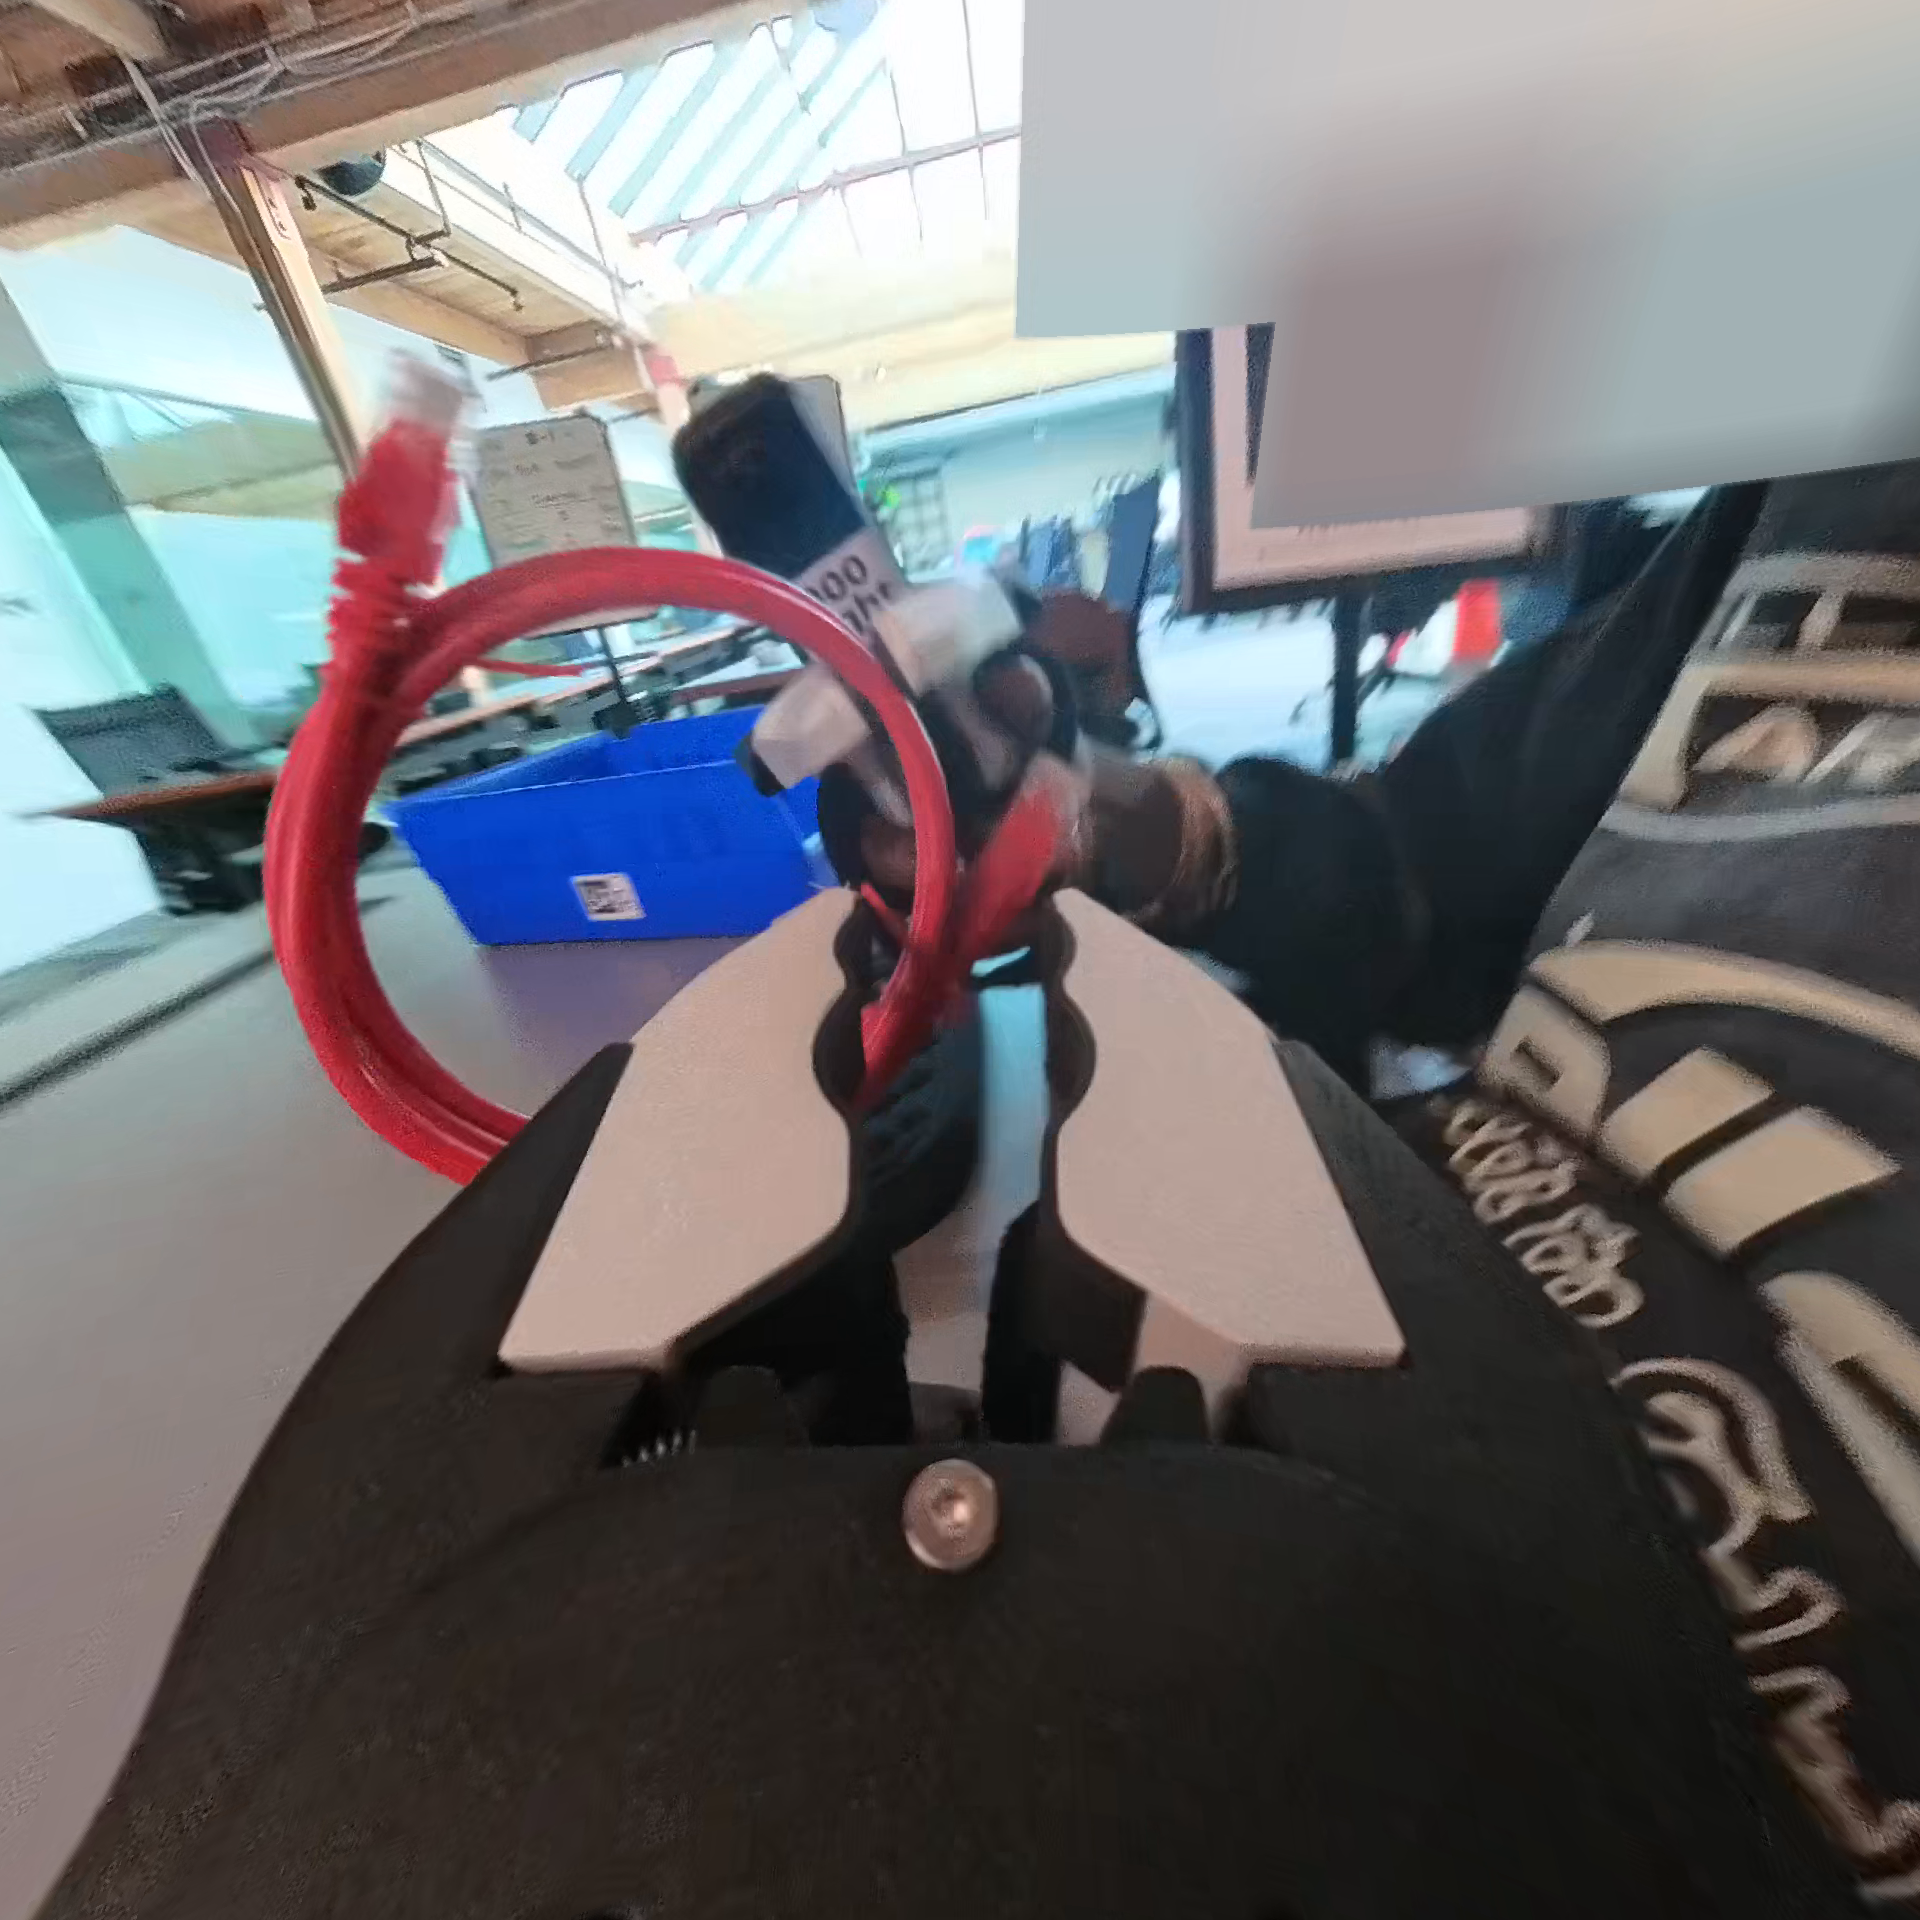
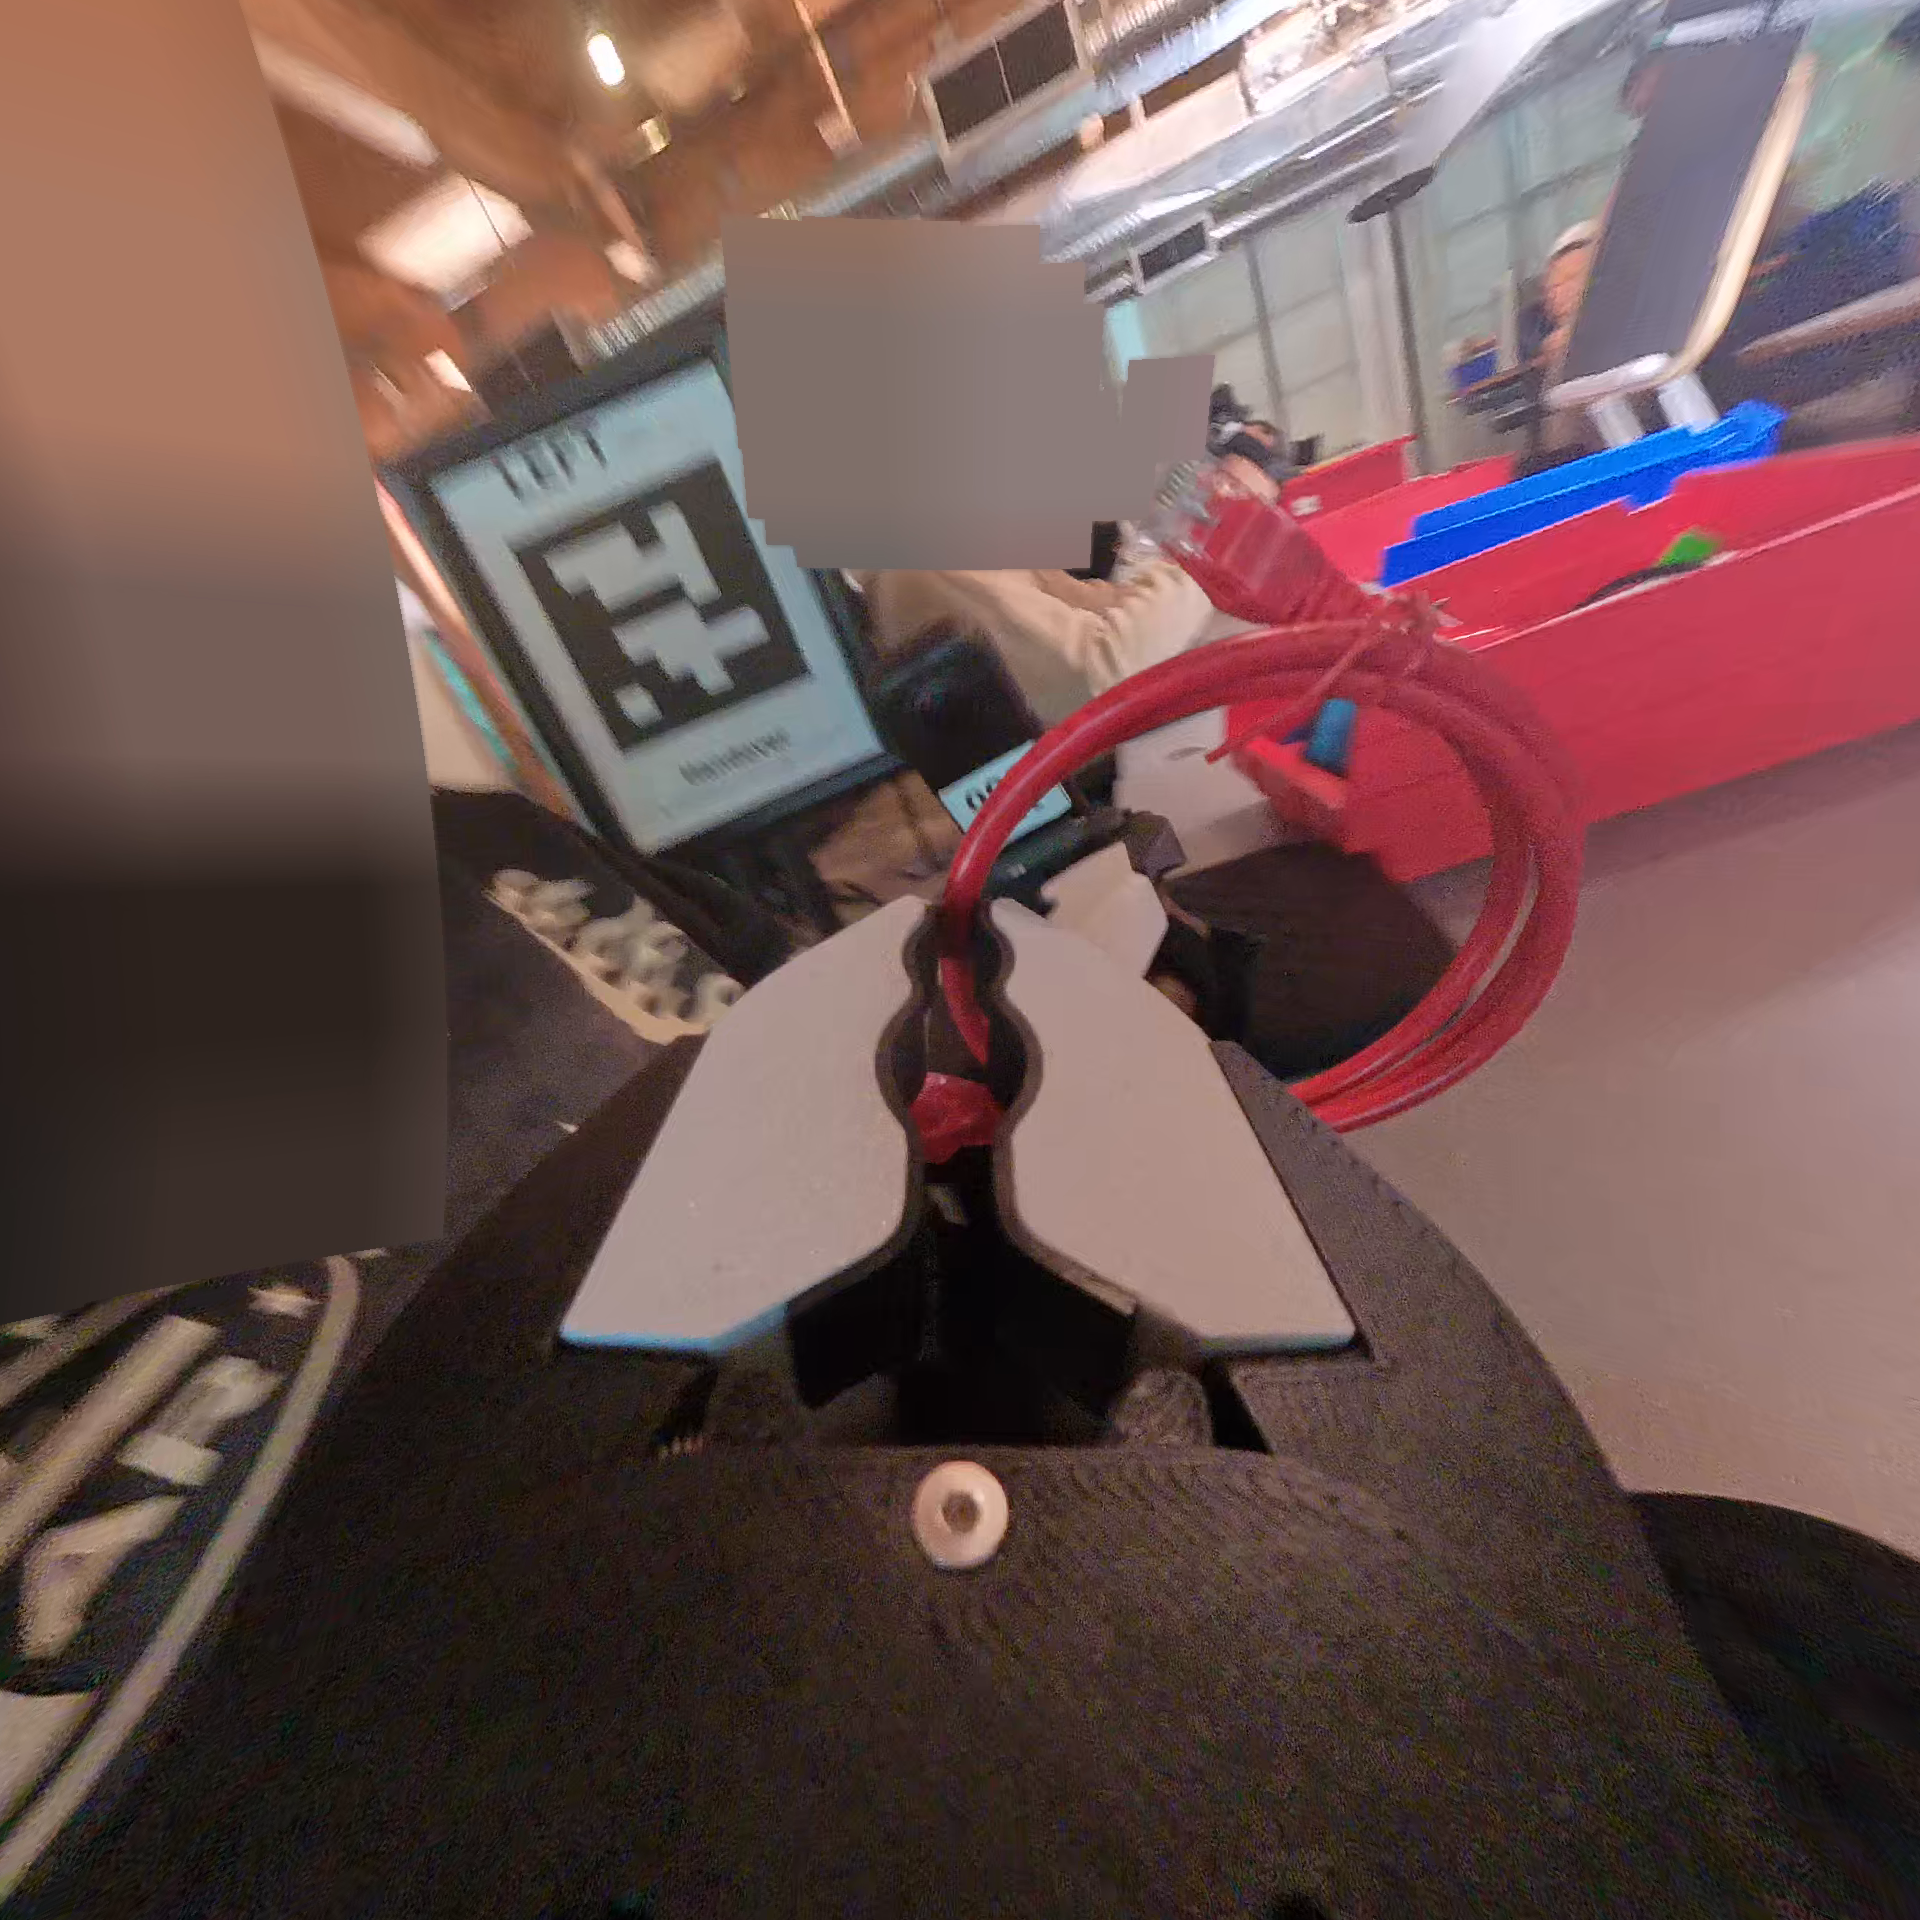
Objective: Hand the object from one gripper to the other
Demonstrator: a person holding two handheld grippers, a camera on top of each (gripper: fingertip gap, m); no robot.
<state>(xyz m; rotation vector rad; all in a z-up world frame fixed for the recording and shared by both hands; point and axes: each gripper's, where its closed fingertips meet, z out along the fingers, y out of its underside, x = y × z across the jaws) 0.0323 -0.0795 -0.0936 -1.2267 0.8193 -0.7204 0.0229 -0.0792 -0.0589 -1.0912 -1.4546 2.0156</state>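
— Two pairs of fingers on one red cable coil (image 1: 312,883)?
— Seems so. Right gripper (image 2: 961,920) first: pinched almost fully closed on a single strand of the loop, right at the tips, centre of the frame.
— And the left gripper (image 1: 951,914)?
— Partly open. Straddling the coil near the tips, with the strand leaning on the left-hand pad and a clear gap along the other. No firm clamp to be seen.
— Where does the coil sit?
— Between the two grippers, standing on edge. Fills the left-centre of the left wrist view, with its plug (image 1: 400,488) poking up at upper left. Bulges out to the right in the right wrist view. Cannot tell whether the lowest turn touches the grey tabletop (image 1: 156,1247).
— Anything behind it?
— Blue bin (image 1: 582,831) on the tabletop, seen through the loop at mid-frame. Red bin (image 2: 1714,623) at right in the right wrist view, just beyond the coil, with blue pieces inside. Black-and-white marker board (image 2: 644,623) at centre-left of that view. Hand (image 1: 1143,831) in a black sleeve gripping the far tool, right of centre, blurred.
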